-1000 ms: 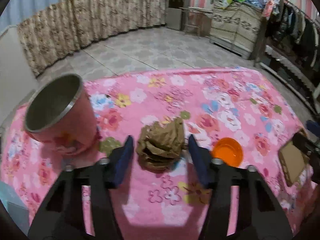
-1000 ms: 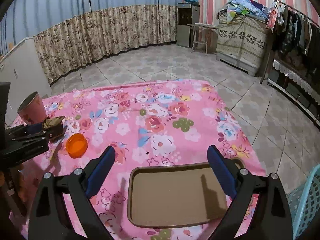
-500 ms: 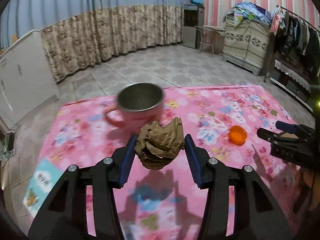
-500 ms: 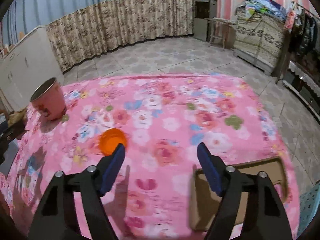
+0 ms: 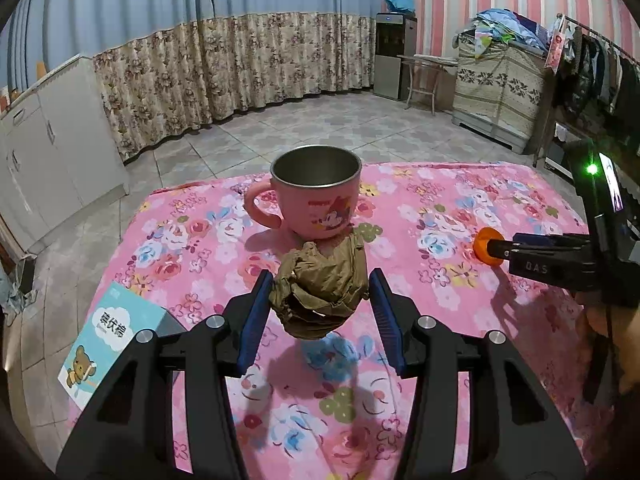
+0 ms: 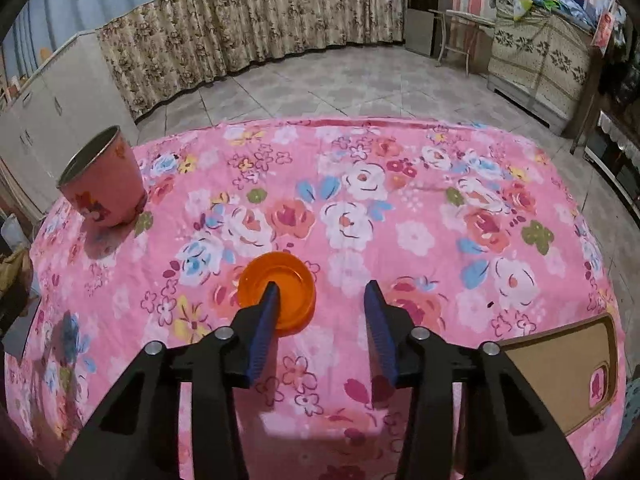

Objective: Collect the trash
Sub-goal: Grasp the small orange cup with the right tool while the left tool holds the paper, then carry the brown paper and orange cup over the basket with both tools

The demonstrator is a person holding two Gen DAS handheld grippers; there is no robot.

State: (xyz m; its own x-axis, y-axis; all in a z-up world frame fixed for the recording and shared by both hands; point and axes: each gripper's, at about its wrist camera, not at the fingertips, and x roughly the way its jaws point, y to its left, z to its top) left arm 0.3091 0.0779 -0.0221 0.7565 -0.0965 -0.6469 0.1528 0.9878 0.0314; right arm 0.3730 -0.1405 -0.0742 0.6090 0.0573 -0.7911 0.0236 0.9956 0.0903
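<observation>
My left gripper (image 5: pixel 318 294) is shut on a crumpled brown paper wad (image 5: pixel 320 288) and holds it above the pink floral tablecloth (image 5: pixel 420 216), in front of the pink mug (image 5: pixel 316 196). My right gripper (image 6: pixel 322 302) is open and empty, low over the cloth. Its left finger (image 6: pixel 266 312) overlaps the small orange plastic cup (image 6: pixel 278 284), which lies at the left side of the gap. In the left wrist view the right gripper (image 5: pixel 560 260) comes in from the right, at the orange cup (image 5: pixel 486 246).
The pink mug (image 6: pixel 102 184) stands at the table's left side. A brown tray (image 6: pixel 560 364) lies at the near right corner. A light blue box with a bear (image 5: pixel 112 340) sits at the table's left edge. Tiled floor surrounds the table.
My left gripper lifted the paper wad off the cloth and pulled back from the mug. My right gripper swung left from over the brown tray to the orange cup.
</observation>
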